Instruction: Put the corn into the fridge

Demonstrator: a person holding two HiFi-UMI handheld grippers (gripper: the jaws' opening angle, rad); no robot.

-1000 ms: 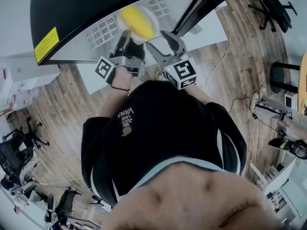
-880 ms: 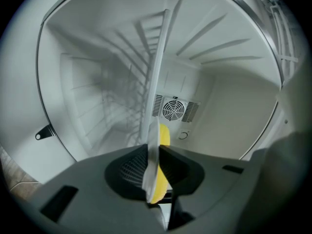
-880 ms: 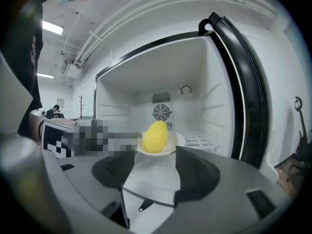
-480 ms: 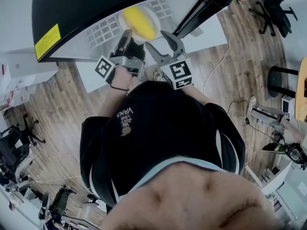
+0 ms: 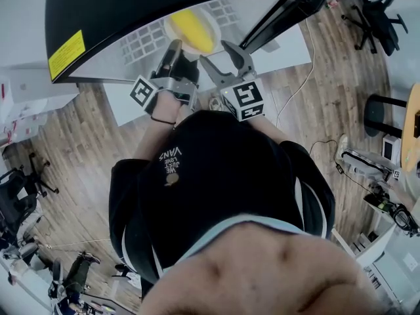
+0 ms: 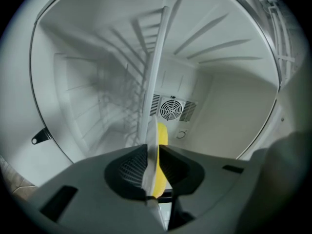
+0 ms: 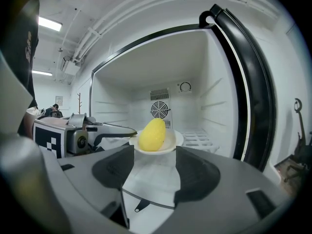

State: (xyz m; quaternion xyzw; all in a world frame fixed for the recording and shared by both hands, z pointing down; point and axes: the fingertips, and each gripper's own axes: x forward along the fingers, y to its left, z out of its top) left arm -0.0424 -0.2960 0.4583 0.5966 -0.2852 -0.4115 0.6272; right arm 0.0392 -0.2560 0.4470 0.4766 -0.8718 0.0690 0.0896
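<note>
The corn (image 5: pixel 191 30) is a yellow cob lying on a small white plate (image 5: pixel 172 26), held inside the open fridge (image 5: pixel 262 8) above its wire shelf. My left gripper (image 5: pixel 172 50) is shut on the plate's near rim; in the left gripper view the plate (image 6: pixel 152 150) stands edge-on between the jaws, with the corn (image 6: pixel 162 133) behind it. My right gripper (image 5: pixel 223 52) is open just right of the plate, holding nothing. Its own view shows the corn (image 7: pixel 152 134) on the plate (image 7: pixel 171 144) beyond the right gripper (image 7: pixel 153 167), and the left gripper (image 7: pixel 95 133) at the left.
The fridge's white inside has a wire shelf (image 7: pixel 200 138), a round fan grille (image 6: pixel 170 109) on the back wall and ribbed side walls. Its black door frame (image 7: pixel 248 91) stands close on the right. Office chairs (image 5: pixel 377 8) and cables lie on the wooden floor around.
The right gripper's marker cube has shifted slightly left. The left gripper still holds the plate with the corn in about the same place.
</note>
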